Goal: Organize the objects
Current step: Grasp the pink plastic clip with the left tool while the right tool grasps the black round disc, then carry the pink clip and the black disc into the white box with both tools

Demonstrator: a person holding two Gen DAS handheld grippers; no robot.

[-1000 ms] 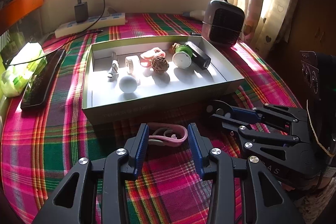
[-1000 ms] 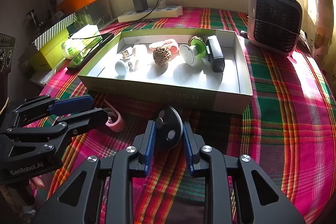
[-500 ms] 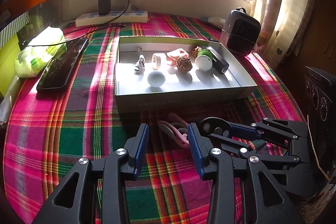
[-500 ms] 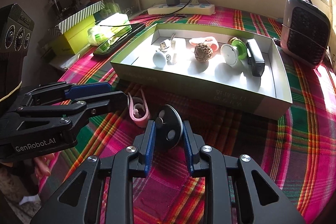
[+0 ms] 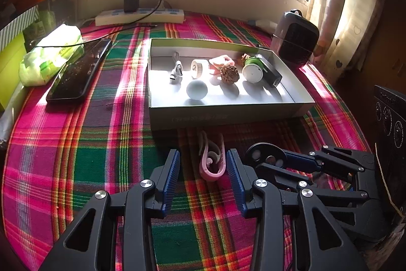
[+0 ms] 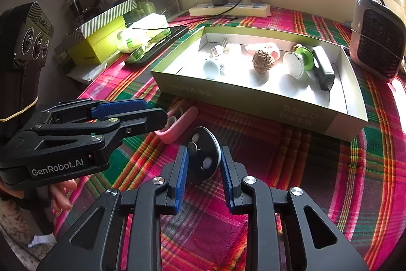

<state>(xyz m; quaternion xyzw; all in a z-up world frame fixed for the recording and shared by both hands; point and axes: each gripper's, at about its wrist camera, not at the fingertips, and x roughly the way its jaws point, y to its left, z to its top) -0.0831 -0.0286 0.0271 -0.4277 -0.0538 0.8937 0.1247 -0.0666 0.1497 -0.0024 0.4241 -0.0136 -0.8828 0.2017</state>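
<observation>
Two grippers: both hang over the plaid cloth (image 5: 76,144), just in front of the box's near wall.
Left gripper (image 5: 203,169): its jaws stand spread, with the pink clip (image 5: 212,159) lying on the cloth between them; the pads do not press on it.
Right gripper (image 6: 204,164): its jaws pinch the dark round disc (image 6: 203,156), held on edge and clear of the cloth.
Pink clip, place: in the left wrist view at 6 o'clock of the box, just outside its near wall and nearer the right-hand pad than the left.
Risk, clip: off-centre as it lies, closing would probably let one pad reach it first and push or twist the curved plastic aside.
Risk, crowding: the grippers sit close side by side, so a swing by either could knock the other and shake the disc out.
Risk, box wall: a low carry toward 12 o'clock may catch the near wall and shift the light box.
Box (image 5: 228,113): open and shallow, and it holds seven or so pieces.
Contents: a white ball (image 5: 196,90), a white roll (image 5: 199,68), a small white plug piece (image 5: 175,73), a brown knobbly nut (image 5: 229,74), a pink piece behind the nut, a white-and-green spool (image 5: 251,72), a black block (image 5: 270,71).
Free floor: the near strip of the box, at its 6 o'clock.
</observation>
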